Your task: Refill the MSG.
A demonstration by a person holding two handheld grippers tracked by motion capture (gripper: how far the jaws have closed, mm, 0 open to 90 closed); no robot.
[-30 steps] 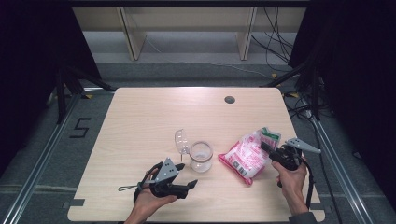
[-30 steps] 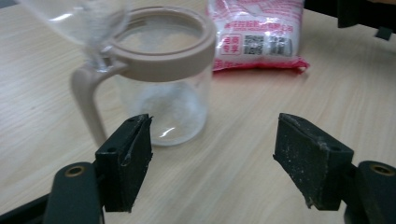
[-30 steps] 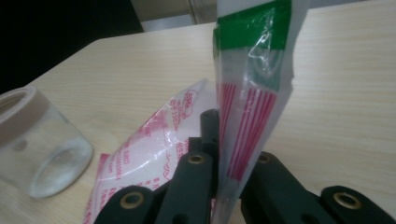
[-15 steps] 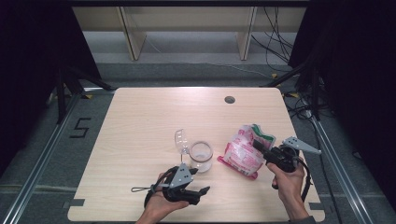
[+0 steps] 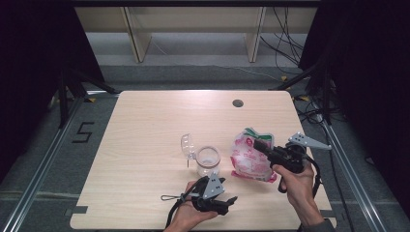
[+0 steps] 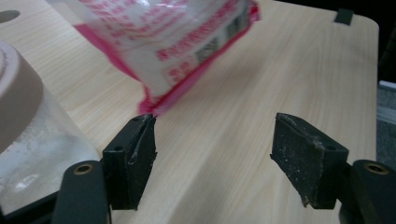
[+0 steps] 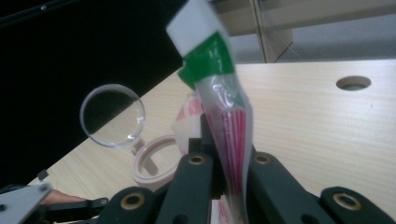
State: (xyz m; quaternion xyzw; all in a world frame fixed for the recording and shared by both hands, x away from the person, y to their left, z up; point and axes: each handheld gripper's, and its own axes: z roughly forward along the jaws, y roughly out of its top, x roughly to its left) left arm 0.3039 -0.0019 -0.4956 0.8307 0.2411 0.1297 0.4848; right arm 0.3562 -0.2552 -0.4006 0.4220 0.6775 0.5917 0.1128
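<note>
A pink and white bag with a green top hangs tilted, and its bottom edge is at the table. My right gripper is shut on the bag's upper part; in the right gripper view the film of the bag is pinched between the jaws of the right gripper. A clear jar with a hinged lid flipped open stands just left of the bag. My left gripper lies low near the front edge, open. In its own view the left gripper faces the bag's bottom corner, with the jar at its left.
The wooden table has a round cable hole at the back right. Shelving legs and cables stand on the floor beyond the far edge. Metal rails run along both sides of the table.
My right gripper has risen and pulled the bag from lying flat to hanging upright. My left gripper has slid right along the front edge, toward the bag's bottom.
</note>
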